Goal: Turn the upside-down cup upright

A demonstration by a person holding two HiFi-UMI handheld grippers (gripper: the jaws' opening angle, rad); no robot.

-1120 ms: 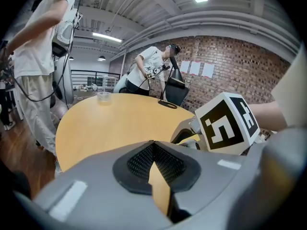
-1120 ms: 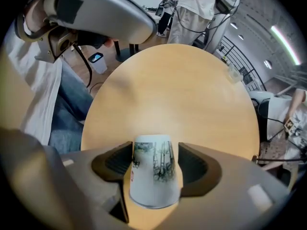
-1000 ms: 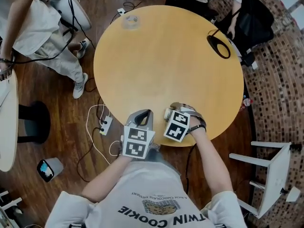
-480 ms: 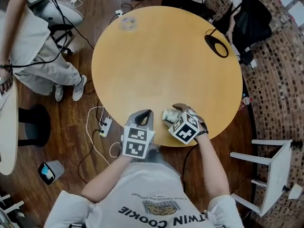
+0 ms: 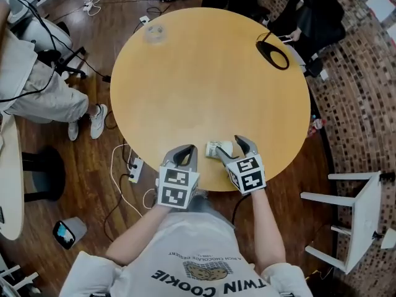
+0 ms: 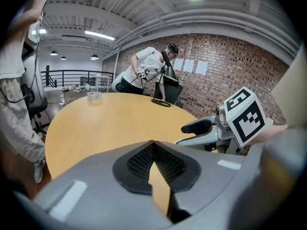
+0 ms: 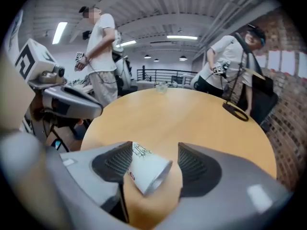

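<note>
The white paper cup [image 5: 218,148] lies on its side near the front edge of the round wooden table [image 5: 210,79]. In the right gripper view the cup [image 7: 146,169] is tilted between the jaws, its mouth toward the lower right. It leans against the left jaw and a gap separates it from the right jaw. My right gripper [image 5: 232,148] [image 7: 154,147] is open around it. My left gripper [image 5: 185,154] [image 6: 153,145] hovers at the table edge just left of the cup, shut on nothing.
A clear plastic cup [image 5: 154,34] stands at the far left rim. A black loop-shaped object [image 5: 272,54] lies at the far right. People stand around the far side and left. A white chair [image 5: 359,221] is at the right, and cables [image 5: 124,166] lie on the floor.
My right gripper has turned so its marker cube now sits toward me and its jaws point away across the table. The cup stays lying near the front edge. The left gripper has barely moved.
</note>
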